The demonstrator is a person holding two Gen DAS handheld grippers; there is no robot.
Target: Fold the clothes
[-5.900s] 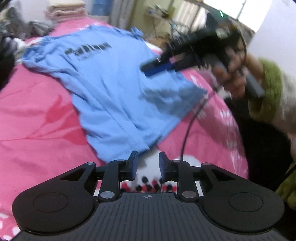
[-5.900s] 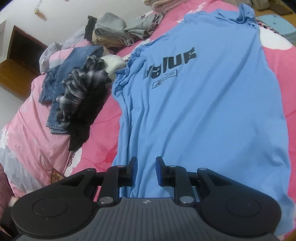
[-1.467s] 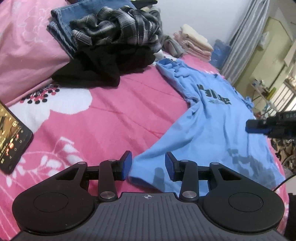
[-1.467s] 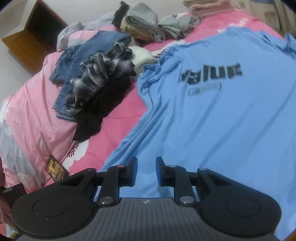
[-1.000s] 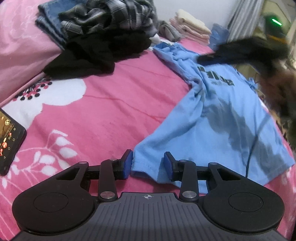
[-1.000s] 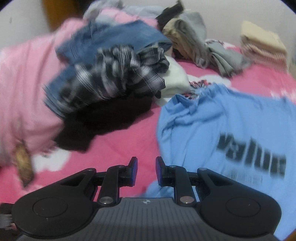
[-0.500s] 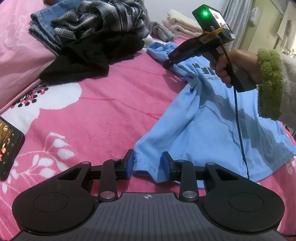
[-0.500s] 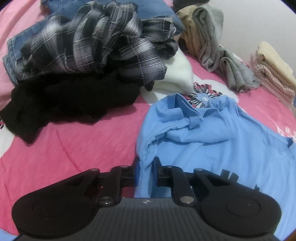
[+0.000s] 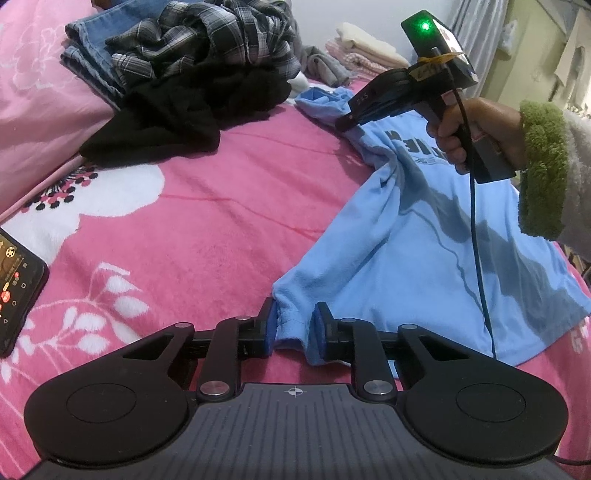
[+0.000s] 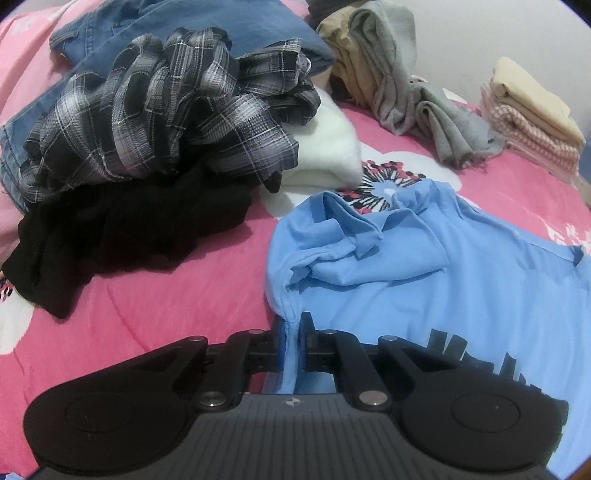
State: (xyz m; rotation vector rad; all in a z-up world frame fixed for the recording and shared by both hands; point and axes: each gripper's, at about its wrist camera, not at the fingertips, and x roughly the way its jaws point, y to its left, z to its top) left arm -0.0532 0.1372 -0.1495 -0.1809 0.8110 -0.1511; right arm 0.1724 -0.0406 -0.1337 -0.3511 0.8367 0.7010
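Note:
A light blue T-shirt [image 9: 406, 240] with dark lettering lies spread on the pink flowered bedspread [image 9: 221, 206]. My left gripper [image 9: 295, 321] has the shirt's near hem corner bunched between its blue pads, and its jaws are closing on it. Further up the same side edge, my right gripper [image 9: 343, 123] is held by a hand in a green cuff. In the right wrist view the right gripper [image 10: 293, 325] pinches a ridge of the T-shirt [image 10: 424, 288] just below the crumpled sleeve, its jaws closing to a narrow gap.
To the left of the shirt lies a heap: a plaid shirt [image 10: 155, 110], a black garment [image 10: 122, 229], jeans [image 10: 221, 22] and a white piece [image 10: 325, 155]. Grey and tan clothes [image 10: 406, 85] and folded towels [image 10: 532, 114] lie further back. A phone [image 9: 14, 273] lies at the near left.
My right gripper swung across to the shirt's left edge below the sleeve and closed on the cloth. The left gripper stayed put while its jaws narrowed on the hem corner.

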